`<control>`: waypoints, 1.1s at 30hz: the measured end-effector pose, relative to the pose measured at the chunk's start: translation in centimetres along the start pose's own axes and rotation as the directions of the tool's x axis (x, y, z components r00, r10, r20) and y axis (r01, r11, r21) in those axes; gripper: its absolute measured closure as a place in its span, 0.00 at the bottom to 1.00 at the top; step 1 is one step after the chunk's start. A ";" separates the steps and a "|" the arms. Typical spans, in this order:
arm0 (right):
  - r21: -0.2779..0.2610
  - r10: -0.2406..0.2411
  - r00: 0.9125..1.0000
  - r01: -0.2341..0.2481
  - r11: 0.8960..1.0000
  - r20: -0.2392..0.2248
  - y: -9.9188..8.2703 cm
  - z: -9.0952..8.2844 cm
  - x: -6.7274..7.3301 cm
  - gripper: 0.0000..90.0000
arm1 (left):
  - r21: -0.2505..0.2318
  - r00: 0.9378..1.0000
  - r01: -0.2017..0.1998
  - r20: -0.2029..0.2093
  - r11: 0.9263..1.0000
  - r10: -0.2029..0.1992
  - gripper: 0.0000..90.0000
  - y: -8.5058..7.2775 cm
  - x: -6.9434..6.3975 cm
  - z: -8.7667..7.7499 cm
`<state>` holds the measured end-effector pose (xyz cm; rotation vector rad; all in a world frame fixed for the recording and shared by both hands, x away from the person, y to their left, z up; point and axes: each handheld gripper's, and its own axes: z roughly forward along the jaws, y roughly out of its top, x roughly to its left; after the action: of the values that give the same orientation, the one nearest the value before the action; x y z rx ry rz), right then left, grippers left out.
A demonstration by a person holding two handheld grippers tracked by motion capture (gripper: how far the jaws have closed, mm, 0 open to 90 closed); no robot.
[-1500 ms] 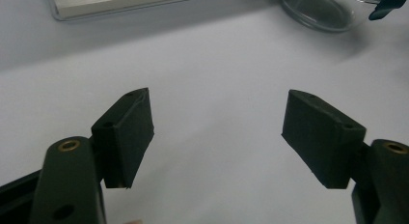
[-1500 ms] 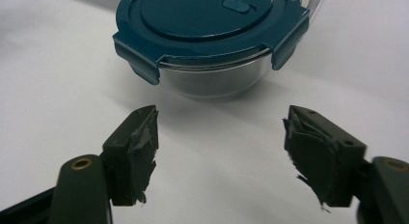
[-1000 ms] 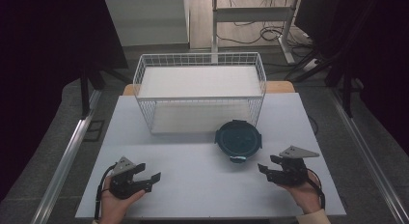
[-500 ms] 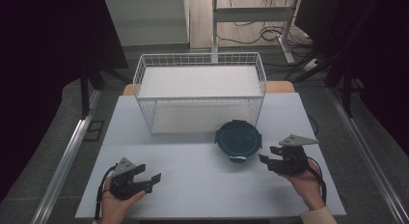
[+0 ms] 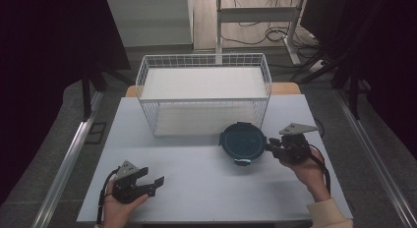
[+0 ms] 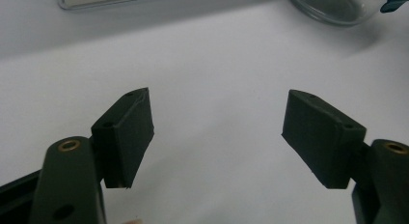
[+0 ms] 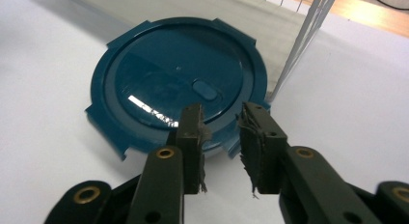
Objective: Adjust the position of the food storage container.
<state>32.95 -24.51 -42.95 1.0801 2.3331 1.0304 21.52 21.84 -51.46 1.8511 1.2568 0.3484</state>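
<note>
A round glass container with a dark blue lid (image 5: 242,142) stands on the white table, just in front of the wire basket's right corner. My right gripper (image 5: 269,145) reaches its right edge from the right. In the right gripper view the lid (image 7: 178,79) lies straight ahead, and the right gripper (image 7: 222,113) has its jaws over the lid's near rim, by a latch tab. Those jaws have just been closing to a narrow gap, and the pads press on nothing that I can see. My left gripper (image 5: 156,181) rests open at the front left, with nothing between the jaws (image 6: 217,113).
A white wire basket (image 5: 204,61) with a pale liner stands at the back middle of the table (image 5: 196,164). The container's glass wall (image 6: 333,7) shows far off in the left gripper view. Dark floor, rails and desk legs surround the table.
My right gripper has moved left and slightly up the picture, from the table's right side to the container's edge, and its jaws have narrowed. The left gripper has stayed put.
</note>
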 end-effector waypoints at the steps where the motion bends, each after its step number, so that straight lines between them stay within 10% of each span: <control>1: 0.000 0.000 1.000 0.000 1.000 0.000 0.0 0.0 0.0 0.79 | 0.000 1.000 0.000 0.000 1.000 0.000 0.29 0.0 0.0 0.0; 10: 0.016 -0.038 0.999 0.038 0.999 0.005 1.7 1.2 -0.6 0.98 | 0.002 1.000 0.004 -0.007 1.000 -0.004 0.29 -0.1 0.1 0.0; 33: 0.091 -0.093 0.993 0.087 0.992 0.067 3.5 6.2 -2.4 0.99 | 0.004 1.000 0.007 0.002 1.000 -0.007 0.29 0.0 0.0 -0.1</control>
<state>39.86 -21.95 -44.33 1.0160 2.3658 0.8497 21.38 21.90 -51.40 1.8499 1.2631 0.3405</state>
